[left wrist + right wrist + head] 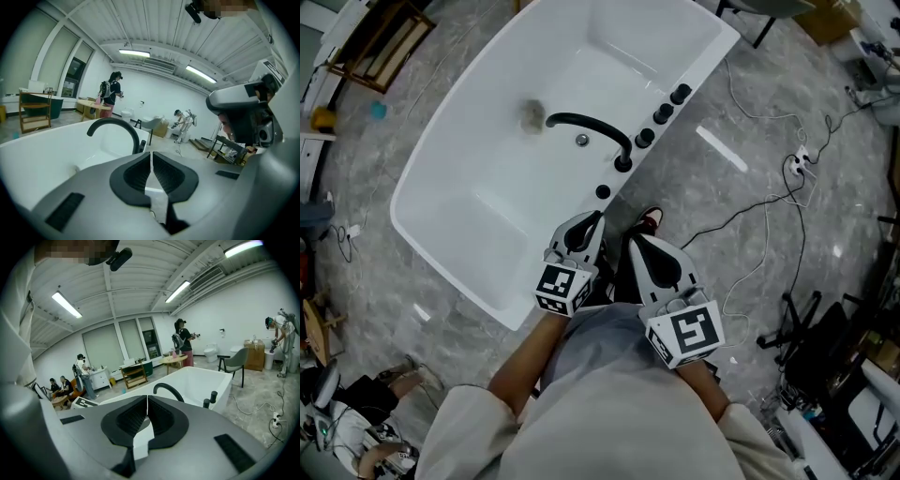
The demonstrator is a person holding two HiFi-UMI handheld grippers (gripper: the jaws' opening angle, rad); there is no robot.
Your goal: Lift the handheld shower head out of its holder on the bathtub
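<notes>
Left hand-held gripper [592,219]: jaws together, empty, near the bathtub [478,178] rim
Right hand-held gripper [634,244]: jaws together, empty, just beside the left

**Black fittings on the tub rim, just past your fingertips**

The white bathtub [694,28] lies ahead of your fingertips, set slantwise, with one long rim towards you. On that rim a row of black fittings [663,114] stands upright, each apart from the next and low on the rim. The nearest sits just beyond the tips of your left gripper [596,217]. The others run up and to the right, well beyond your right gripper [634,240]. Which of them is the handheld shower head cannot be told.
</notes>
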